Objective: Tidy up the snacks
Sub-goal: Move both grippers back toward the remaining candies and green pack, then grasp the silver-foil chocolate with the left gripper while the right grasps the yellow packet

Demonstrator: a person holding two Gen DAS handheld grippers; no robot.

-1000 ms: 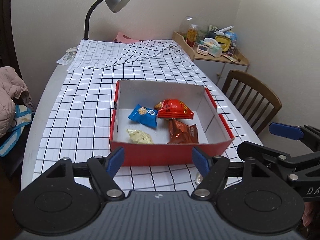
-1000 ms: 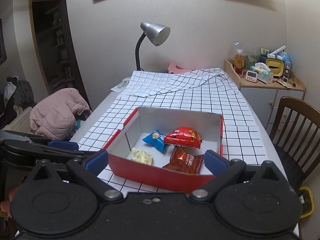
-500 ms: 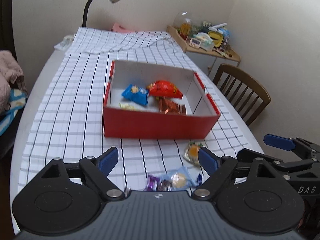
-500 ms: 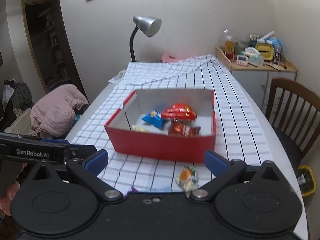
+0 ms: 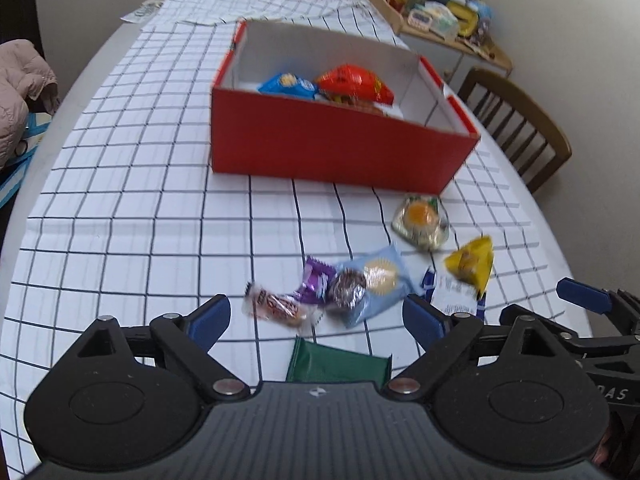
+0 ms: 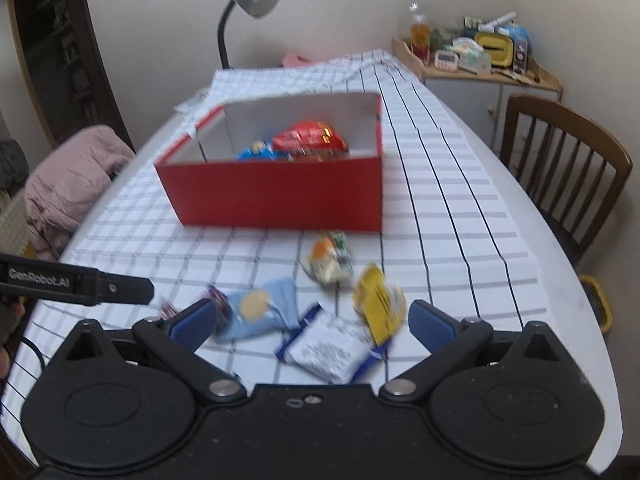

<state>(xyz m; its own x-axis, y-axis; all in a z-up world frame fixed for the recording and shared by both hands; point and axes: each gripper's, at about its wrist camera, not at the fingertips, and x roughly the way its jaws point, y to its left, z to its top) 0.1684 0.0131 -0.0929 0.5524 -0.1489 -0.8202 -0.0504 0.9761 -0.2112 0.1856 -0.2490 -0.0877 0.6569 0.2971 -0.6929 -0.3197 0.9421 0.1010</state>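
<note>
A red box (image 5: 340,144) with a white inside stands on the checked tablecloth and holds a red packet (image 5: 352,82) and a blue packet (image 5: 286,85); it also shows in the right wrist view (image 6: 276,192). Loose snacks lie in front of it: a light blue packet (image 5: 376,284), a purple one (image 5: 316,280), a yellow one (image 5: 470,264), a green one (image 5: 338,366), an orange-print one (image 5: 420,220). My left gripper (image 5: 316,316) is open and empty above them. My right gripper (image 6: 310,320) is open and empty over a white-blue packet (image 6: 332,350).
A wooden chair (image 6: 560,168) stands at the table's right side. A desk lamp (image 6: 248,4) is at the far end. A side cabinet (image 6: 480,64) carries clutter. A pink jacket (image 6: 68,184) lies left of the table.
Both grippers have pulled back from the box towards the near table edge and lowered. More loose snacks have come into view between the fingers.
</note>
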